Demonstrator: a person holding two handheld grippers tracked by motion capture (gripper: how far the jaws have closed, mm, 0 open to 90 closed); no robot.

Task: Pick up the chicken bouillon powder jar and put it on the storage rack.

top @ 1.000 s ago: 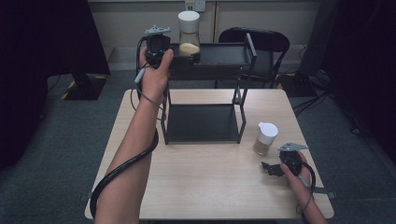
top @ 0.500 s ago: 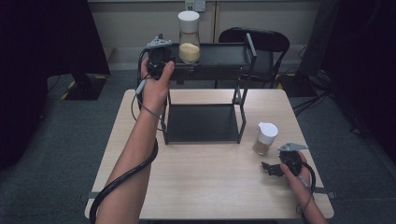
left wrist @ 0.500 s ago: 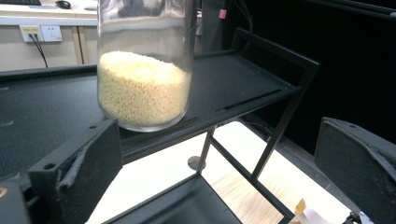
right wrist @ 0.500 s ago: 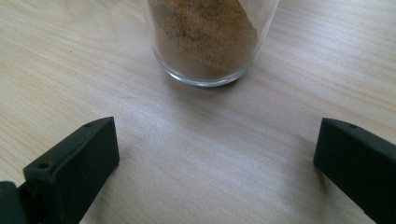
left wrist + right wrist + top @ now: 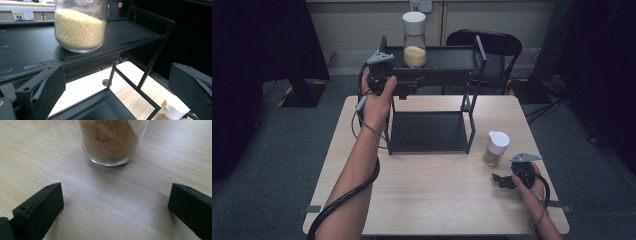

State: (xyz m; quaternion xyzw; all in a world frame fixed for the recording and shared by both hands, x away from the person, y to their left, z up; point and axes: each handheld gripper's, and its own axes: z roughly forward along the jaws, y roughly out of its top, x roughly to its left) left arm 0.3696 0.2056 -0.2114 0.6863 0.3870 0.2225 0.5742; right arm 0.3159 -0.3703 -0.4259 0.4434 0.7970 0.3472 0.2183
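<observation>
The left tool (image 5: pixel 412 86) hangs at the front edge of the rack's (image 5: pixel 477 55) top shelf with its jaws wide apart and nothing between them; the grain jar (image 5: pixel 414 40) stands upright on that shelf just beyond, free of the tool. In the left tool view the jar (image 5: pixel 79 26) sits near the shelf's front lip, its pale grains filling the lower part of the glass. The right tool (image 5: pixel 503 181) rests low over the counter (image 5: pixel 432 200), jaws likewise spread and empty, facing the spice jar (image 5: pixel 495 148), which stands on the wood to the right of the rack, near the tool but not touching it. The step in hand looks like a release of the grain jar, with the spice jar probably next. To do that well, the left tool should draw straight back and level so neither jaw clips the glass, and the right tool should close in squarely on the spice jar's (image 5: pixel 110 140) body, low enough to grip glass rather than the white cap. No brand, label or writing can be read on either jar.
</observation>
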